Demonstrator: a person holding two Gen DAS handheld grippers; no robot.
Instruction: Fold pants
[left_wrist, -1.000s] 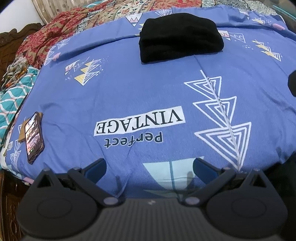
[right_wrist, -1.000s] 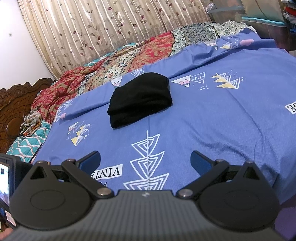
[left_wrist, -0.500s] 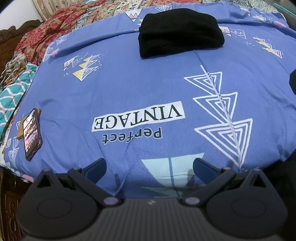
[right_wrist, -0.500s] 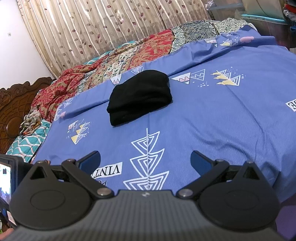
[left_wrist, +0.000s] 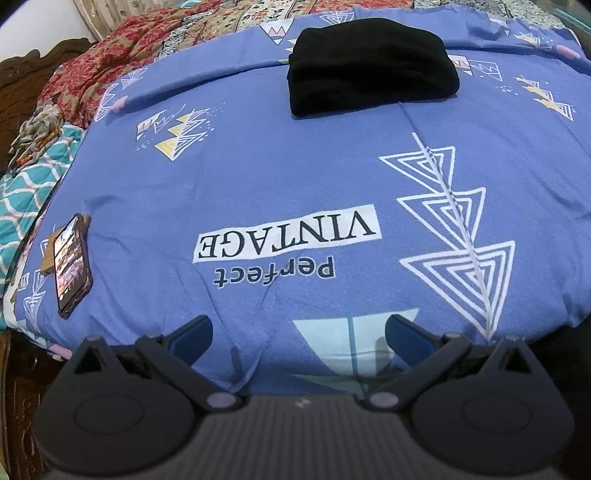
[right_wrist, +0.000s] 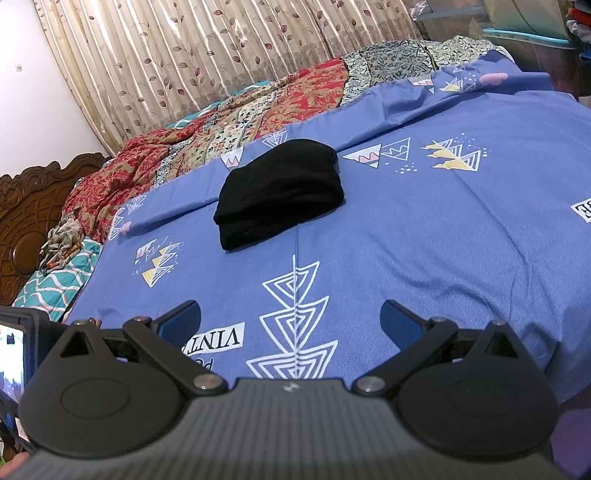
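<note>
Pants (left_wrist: 373, 66) lie folded on the blue bedsheet (left_wrist: 258, 177). We hold our left gripper (left_wrist: 298, 330) and right gripper (right_wrist: 291, 317) spread wide, empty, well short of them; a phone (left_wrist: 71, 266) rests far left of the pants.

A bed covered by a blue printed cotton sheet (right_wrist: 461, 236), with a carved dark wooden headboard (right_wrist: 26, 221) at left. Behind hang beige leaf-patterned pleated curtains (right_wrist: 207, 55) beside a plain white wall (right_wrist: 37, 92).
</note>
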